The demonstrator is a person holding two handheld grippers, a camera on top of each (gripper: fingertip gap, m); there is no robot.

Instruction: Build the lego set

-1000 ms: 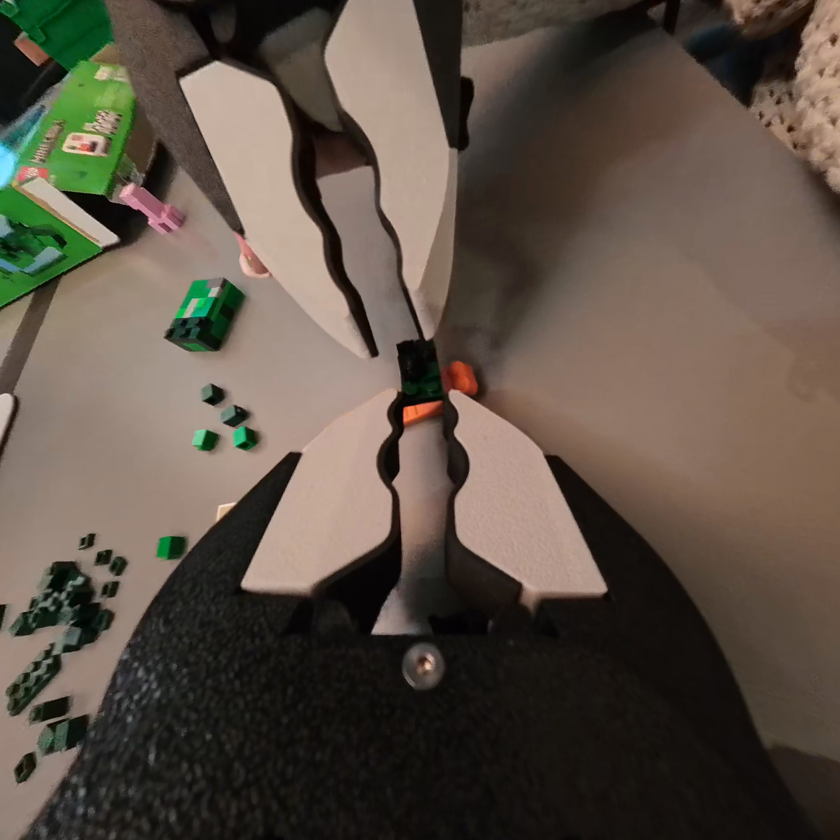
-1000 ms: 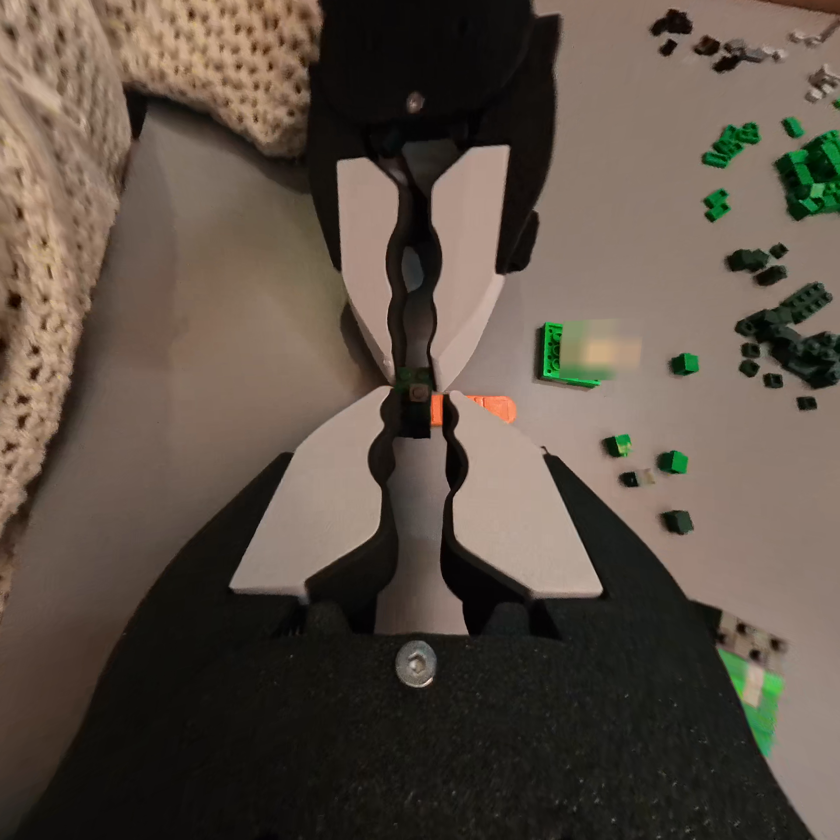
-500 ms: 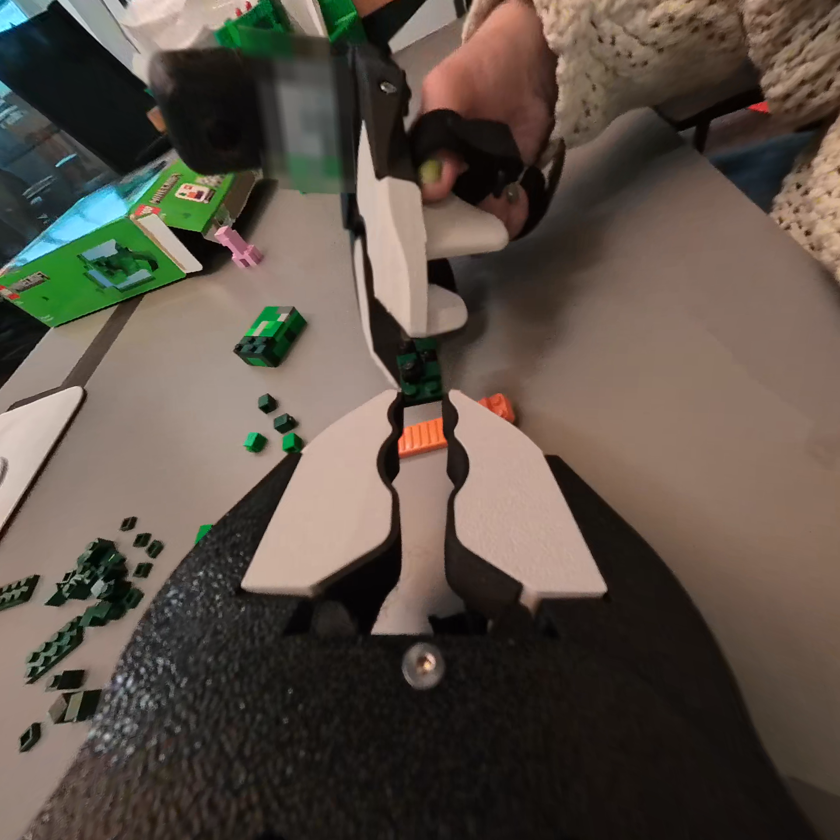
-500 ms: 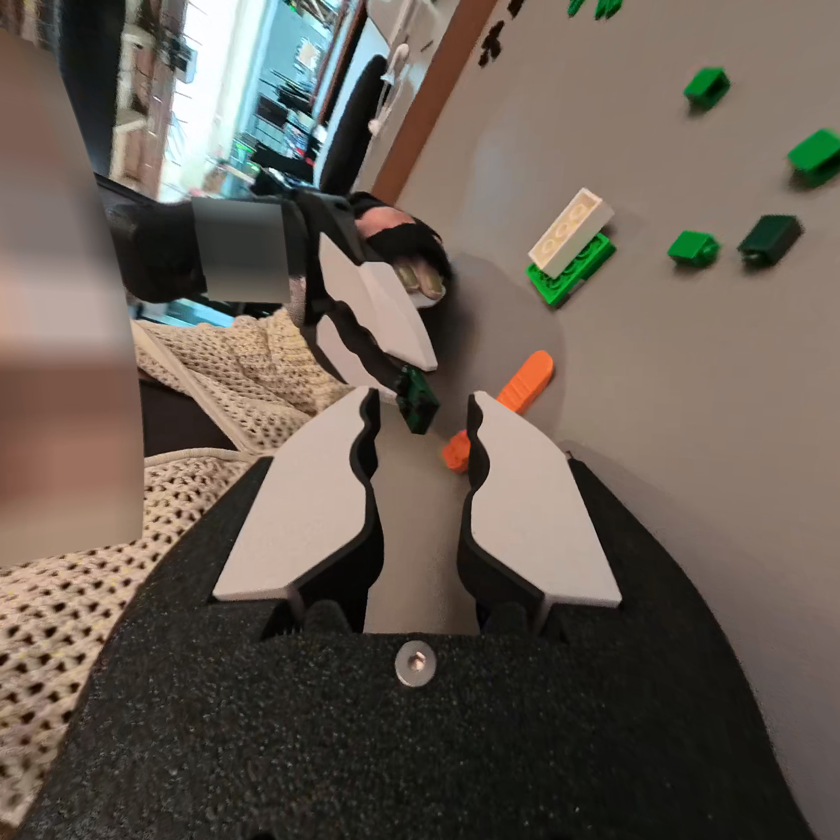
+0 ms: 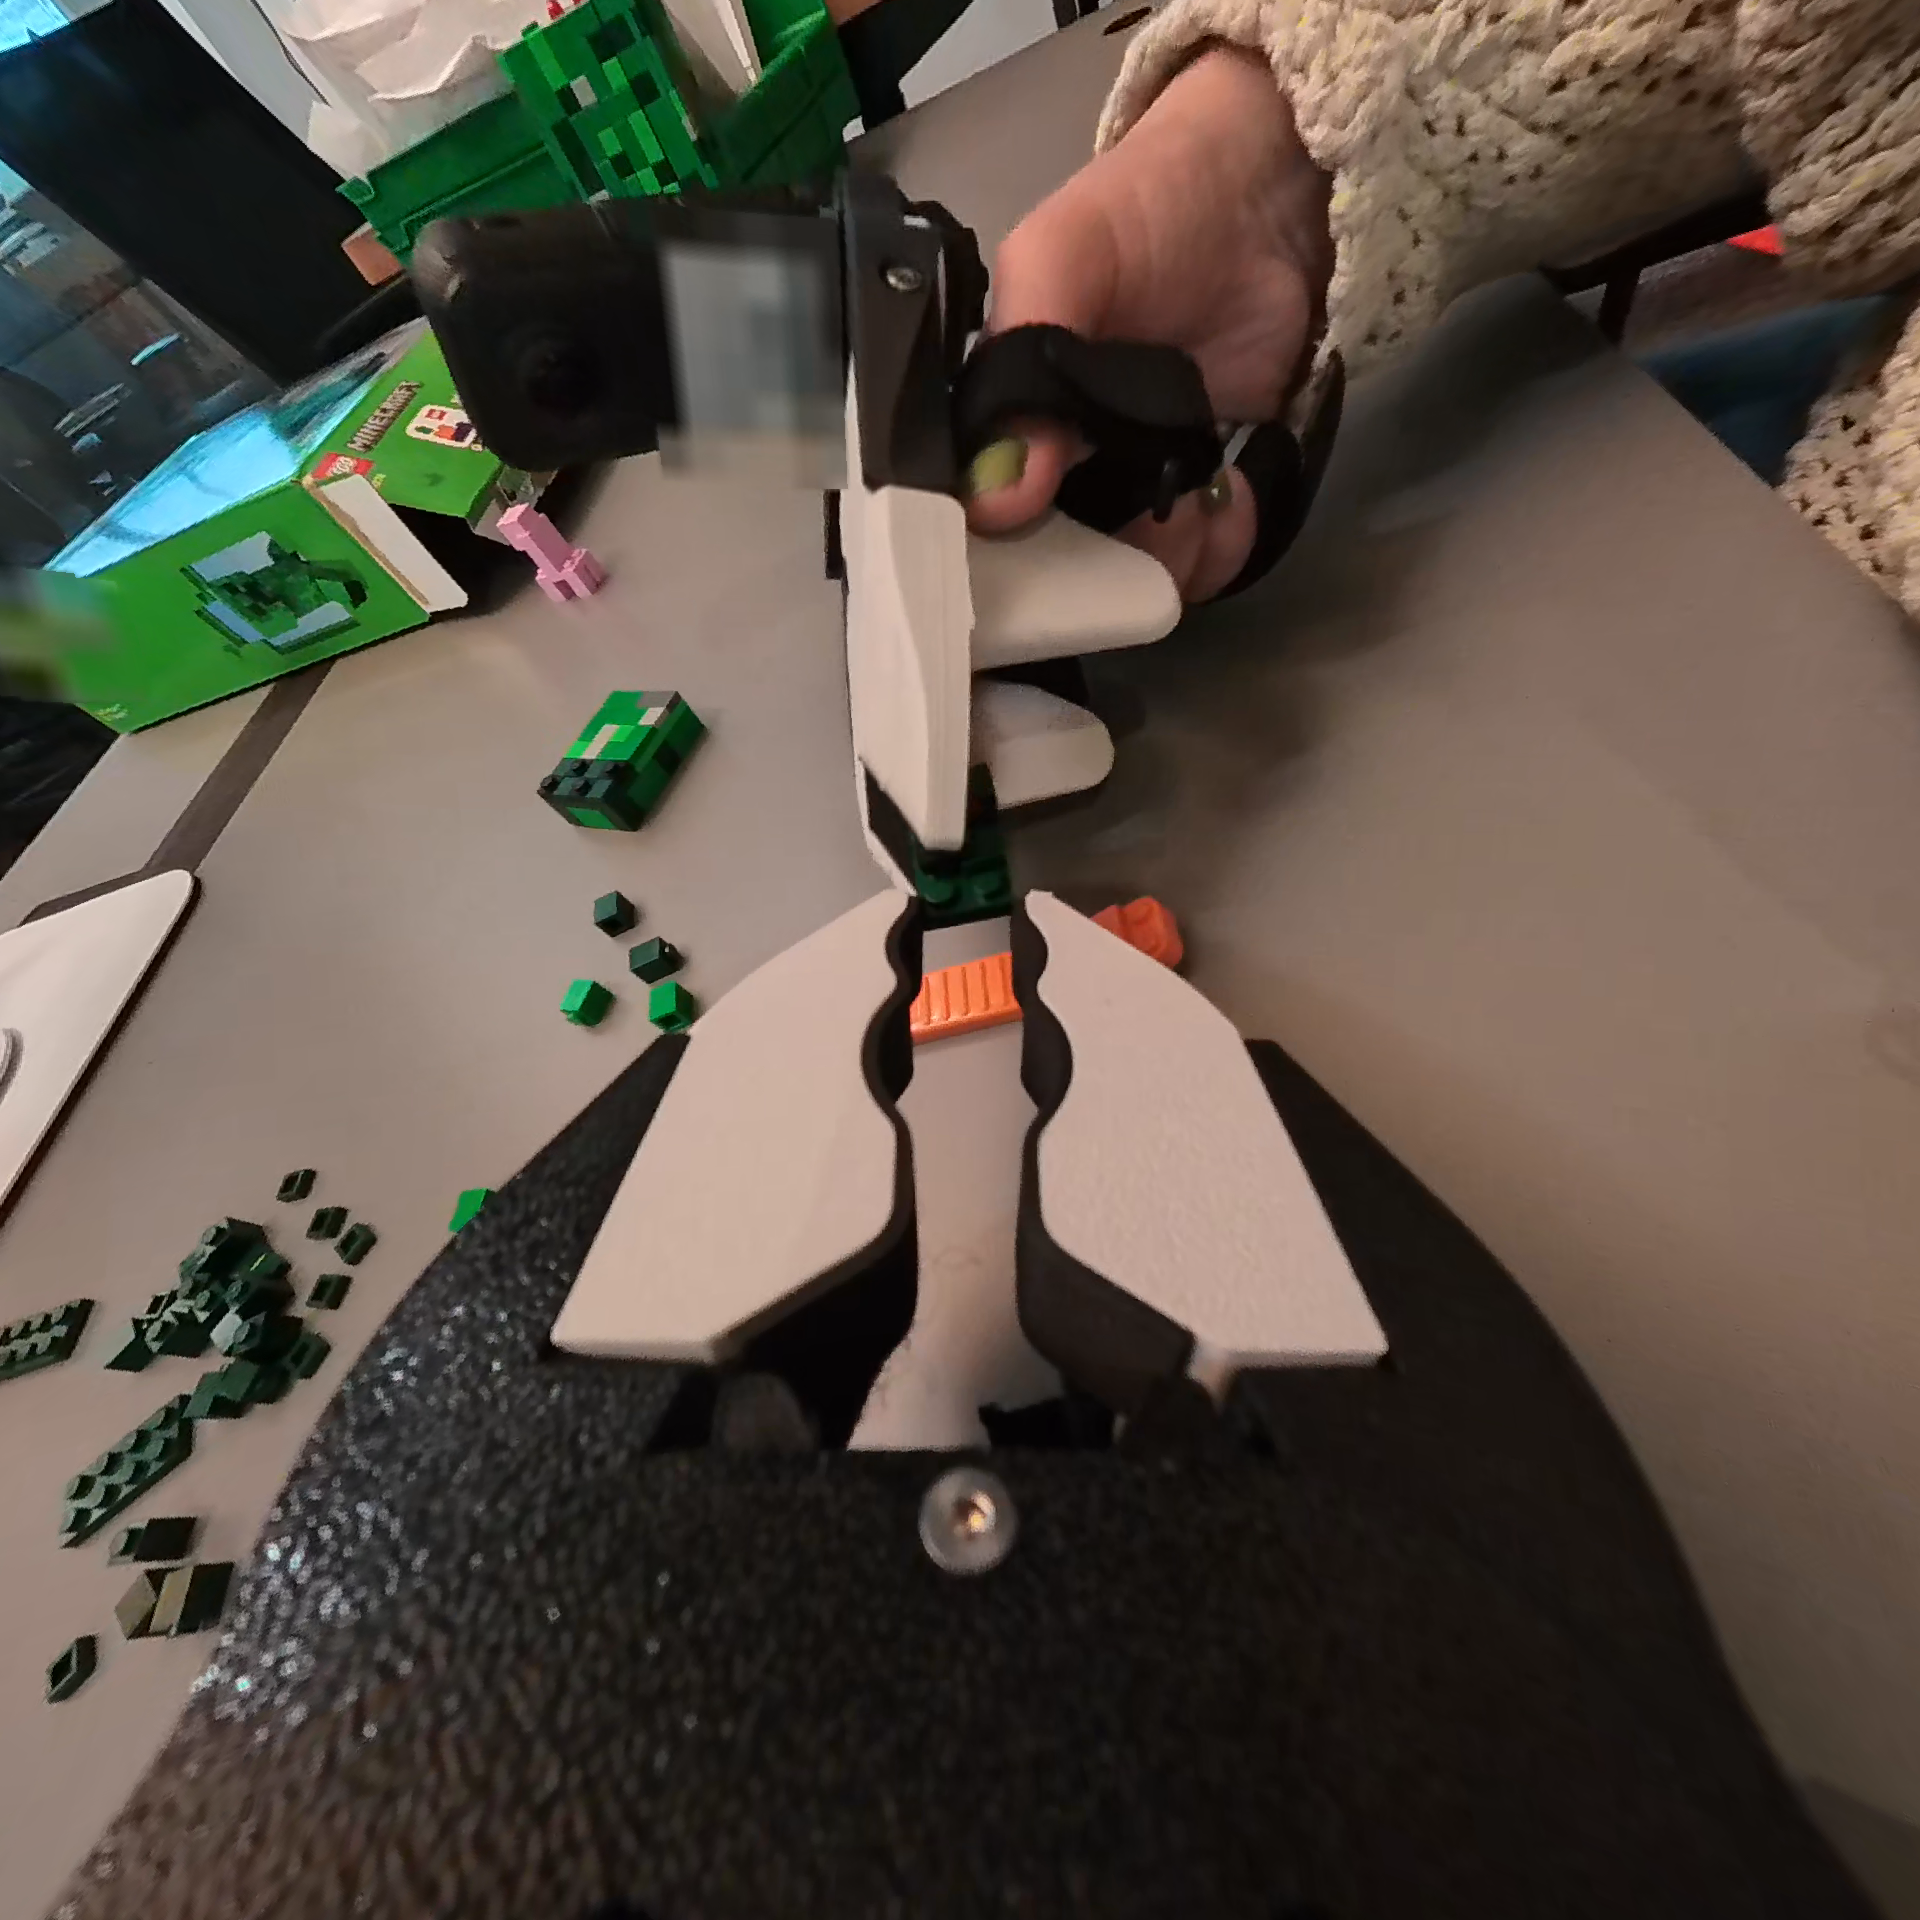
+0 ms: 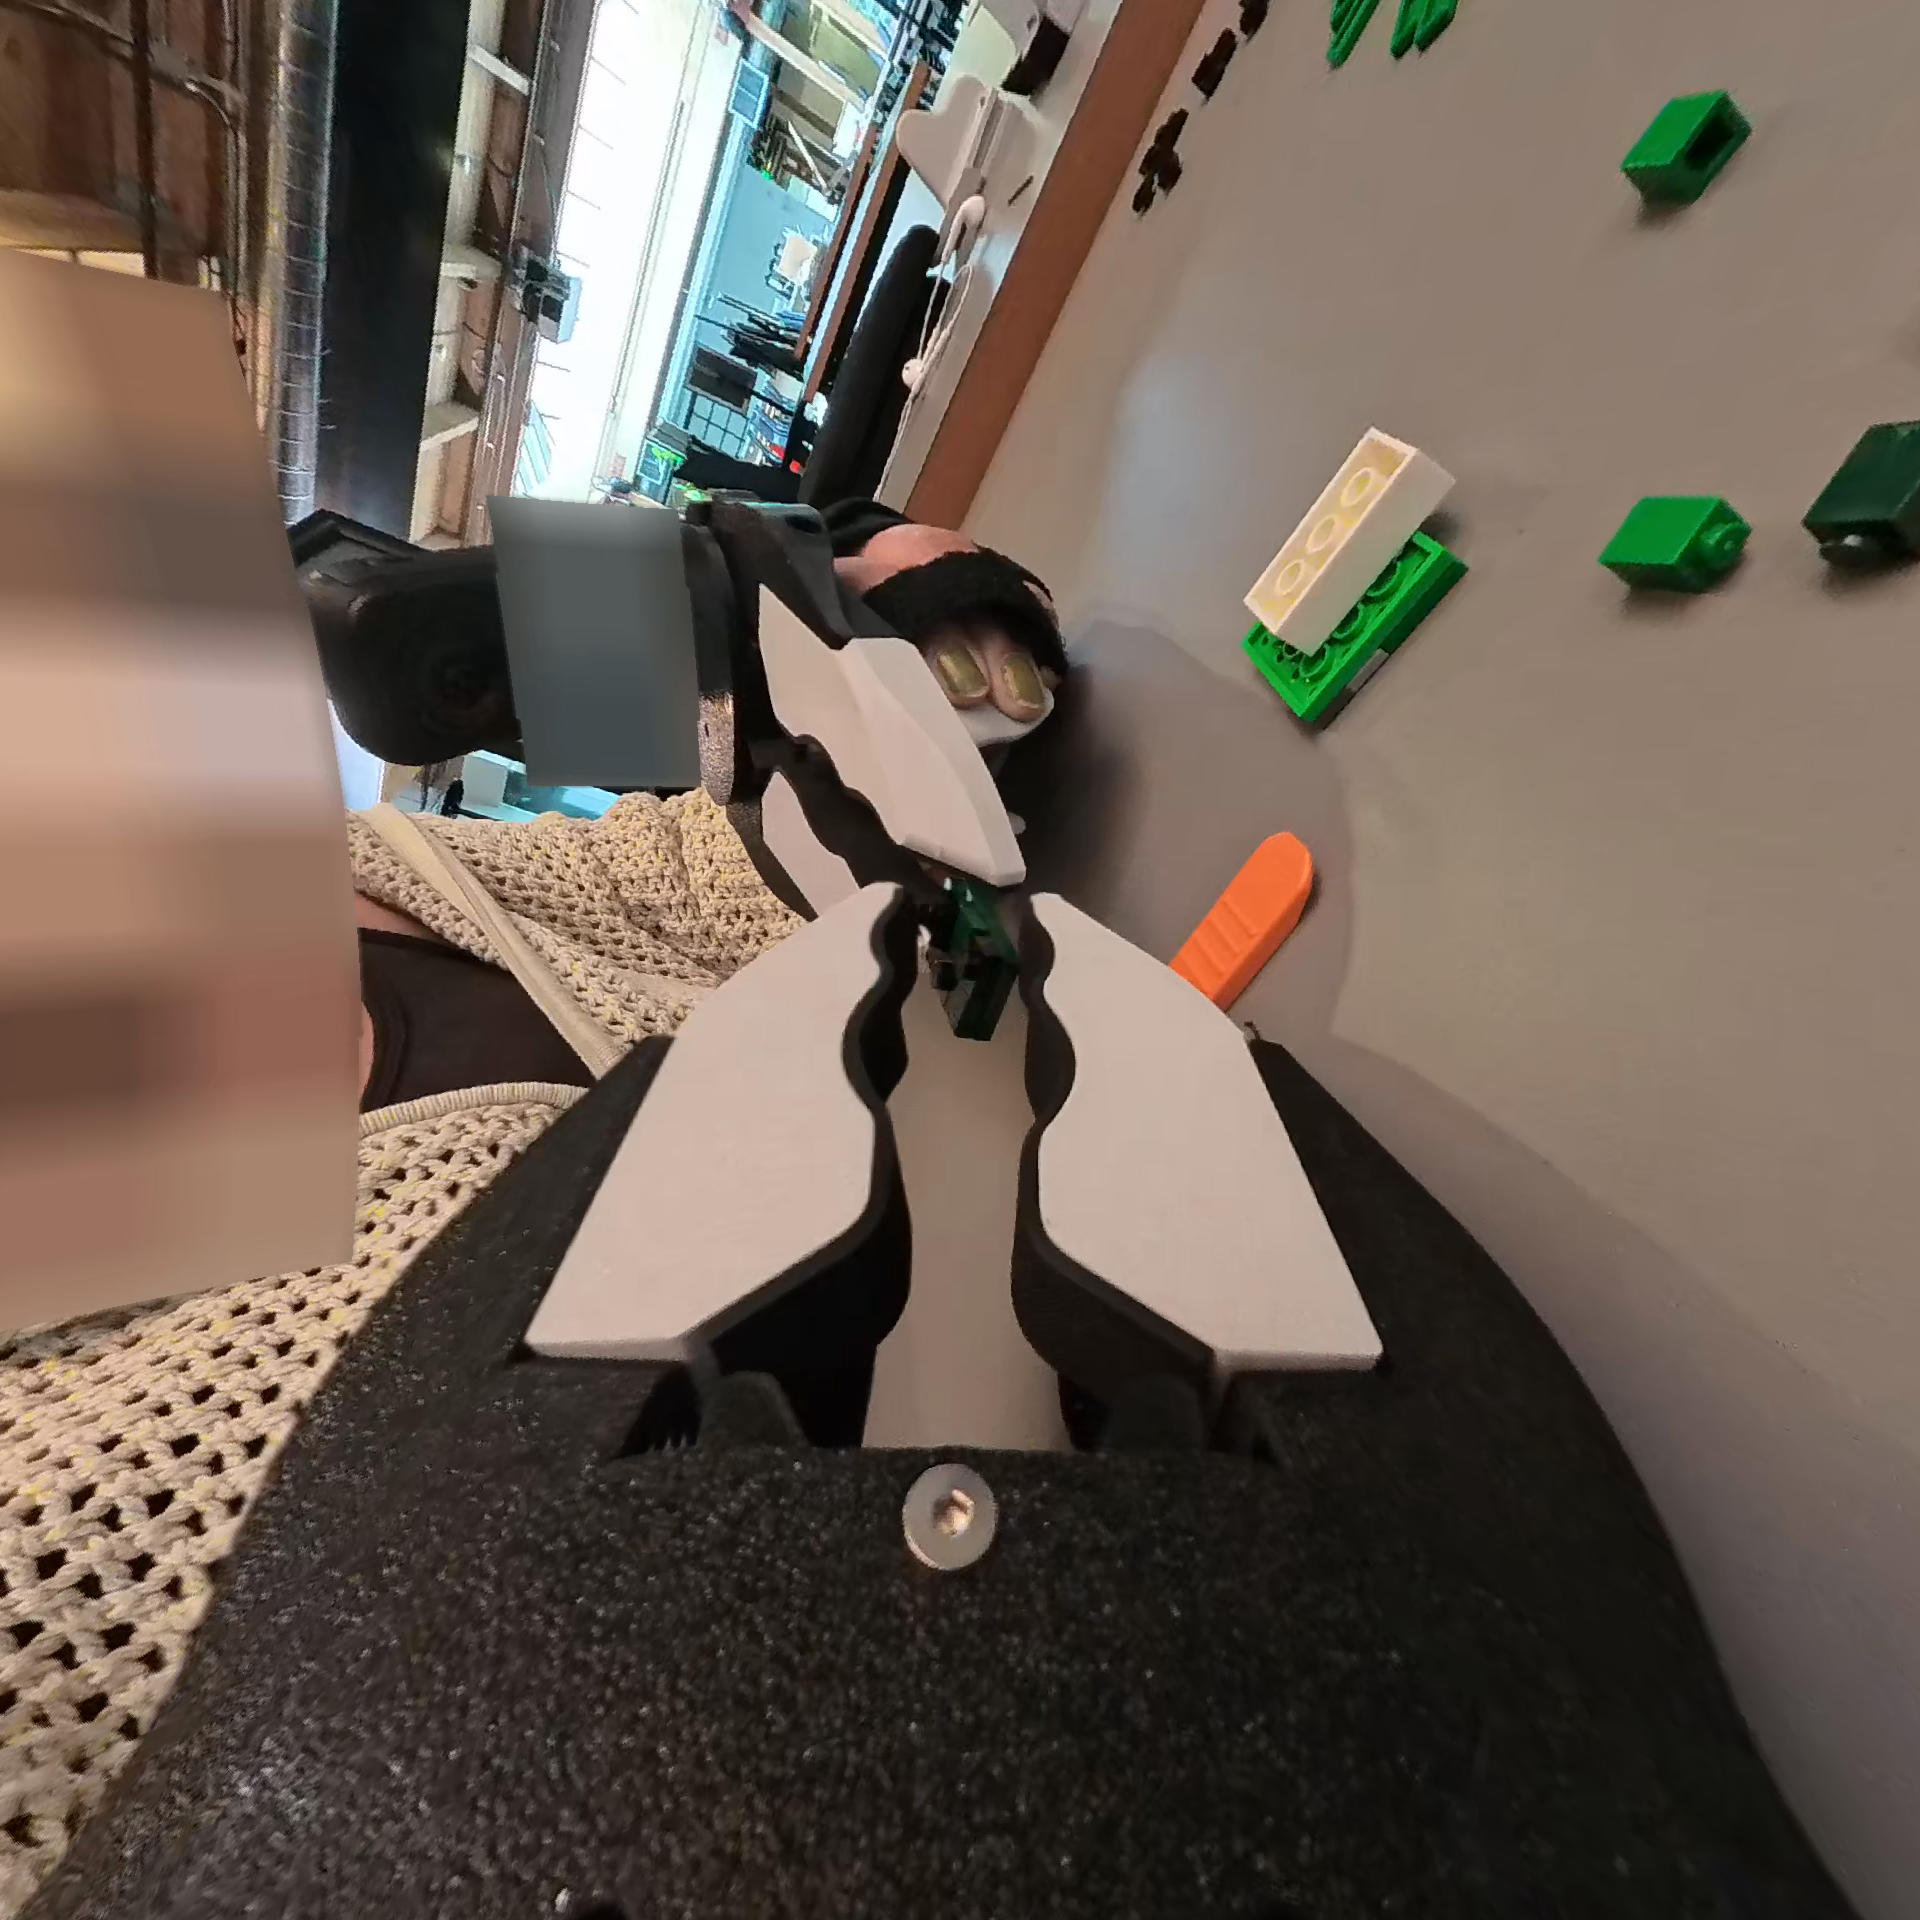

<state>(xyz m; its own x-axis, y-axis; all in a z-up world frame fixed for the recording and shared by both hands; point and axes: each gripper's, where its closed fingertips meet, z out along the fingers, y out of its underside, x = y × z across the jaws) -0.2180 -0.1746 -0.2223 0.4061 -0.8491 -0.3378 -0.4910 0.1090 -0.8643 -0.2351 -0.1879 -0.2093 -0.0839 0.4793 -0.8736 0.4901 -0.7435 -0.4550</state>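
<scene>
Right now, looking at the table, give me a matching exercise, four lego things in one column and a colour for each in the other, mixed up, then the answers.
Things:
1. brick separator tool under the gripper tips
2. small animal figure by the set's box
3. long brick lying on a flat plate
4. small assembly held between the two grippers

Colours:
A. white
B. dark green
C. orange
D. pink

Pairs: 1-C, 2-D, 3-A, 4-B
</scene>
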